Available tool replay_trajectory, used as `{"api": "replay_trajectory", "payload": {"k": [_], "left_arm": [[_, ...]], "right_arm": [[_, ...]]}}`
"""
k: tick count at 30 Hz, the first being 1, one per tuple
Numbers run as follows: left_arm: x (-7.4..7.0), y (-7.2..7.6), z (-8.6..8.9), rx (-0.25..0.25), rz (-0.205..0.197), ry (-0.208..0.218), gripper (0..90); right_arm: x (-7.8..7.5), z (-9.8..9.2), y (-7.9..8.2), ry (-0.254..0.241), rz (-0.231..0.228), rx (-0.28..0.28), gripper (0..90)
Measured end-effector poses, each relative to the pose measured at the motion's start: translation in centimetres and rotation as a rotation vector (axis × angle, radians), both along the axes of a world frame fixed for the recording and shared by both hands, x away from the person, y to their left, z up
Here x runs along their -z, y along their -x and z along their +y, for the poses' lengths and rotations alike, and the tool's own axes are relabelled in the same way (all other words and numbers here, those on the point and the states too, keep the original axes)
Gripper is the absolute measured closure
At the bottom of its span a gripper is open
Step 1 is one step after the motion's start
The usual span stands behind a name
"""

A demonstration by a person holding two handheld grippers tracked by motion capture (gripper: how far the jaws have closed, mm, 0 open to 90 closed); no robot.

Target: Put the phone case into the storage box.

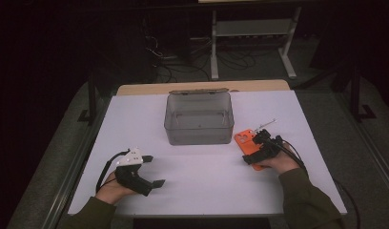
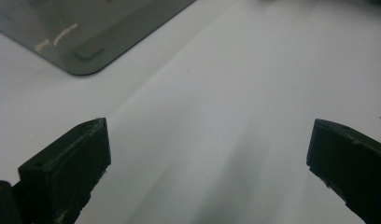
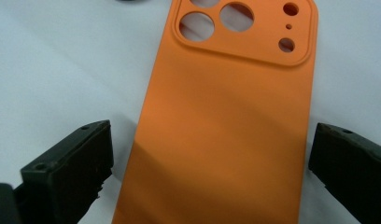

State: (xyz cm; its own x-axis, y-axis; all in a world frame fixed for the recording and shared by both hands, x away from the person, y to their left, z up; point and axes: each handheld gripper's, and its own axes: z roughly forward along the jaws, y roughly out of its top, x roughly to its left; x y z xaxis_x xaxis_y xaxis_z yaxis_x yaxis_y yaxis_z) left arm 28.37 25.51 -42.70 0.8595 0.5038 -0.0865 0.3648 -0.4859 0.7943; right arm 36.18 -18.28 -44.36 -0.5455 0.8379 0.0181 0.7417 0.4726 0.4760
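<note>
An orange phone case lies back-up on the white table, right of centre, with its camera cut-outs at the far end. My right gripper hovers low over it, open. In the right gripper view the case runs between the two black jaws, and neither jaw touches it. My left gripper rests near the front left of the table, open and holding nothing. The left gripper view has bare white table between the left gripper's jaws.
A grey translucent box without a lid stands at the middle back of the table; a corner of the box appears in the left gripper view. Past the far edge are a white shelf frame and floor cables.
</note>
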Motion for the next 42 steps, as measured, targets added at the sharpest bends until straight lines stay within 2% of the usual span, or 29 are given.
{"api": "replay_trajectory", "payload": {"k": [9,23,34,42], "left_arm": [[0.01,0.01,-0.01,-0.002,0.001,0.002,0.0],[-0.02,0.01,0.02,-0.003,-0.001,0.002,0.0],[-0.02,0.02,0.02,-0.008,0.001,0.004,0.0],[-0.01,0.04,0.02,-0.009,0.001,0.002,0.0]], "right_arm": [[0.09,0.06,0.04,0.005,0.008,-0.002,0.1],[-0.14,-0.11,0.16,0.001,0.007,0.012,7.7],[-0.03,-0.27,0.77,-0.012,-0.029,0.041,11.4],[-0.02,-0.13,0.88,-0.002,-0.033,0.05,11.6]]}}
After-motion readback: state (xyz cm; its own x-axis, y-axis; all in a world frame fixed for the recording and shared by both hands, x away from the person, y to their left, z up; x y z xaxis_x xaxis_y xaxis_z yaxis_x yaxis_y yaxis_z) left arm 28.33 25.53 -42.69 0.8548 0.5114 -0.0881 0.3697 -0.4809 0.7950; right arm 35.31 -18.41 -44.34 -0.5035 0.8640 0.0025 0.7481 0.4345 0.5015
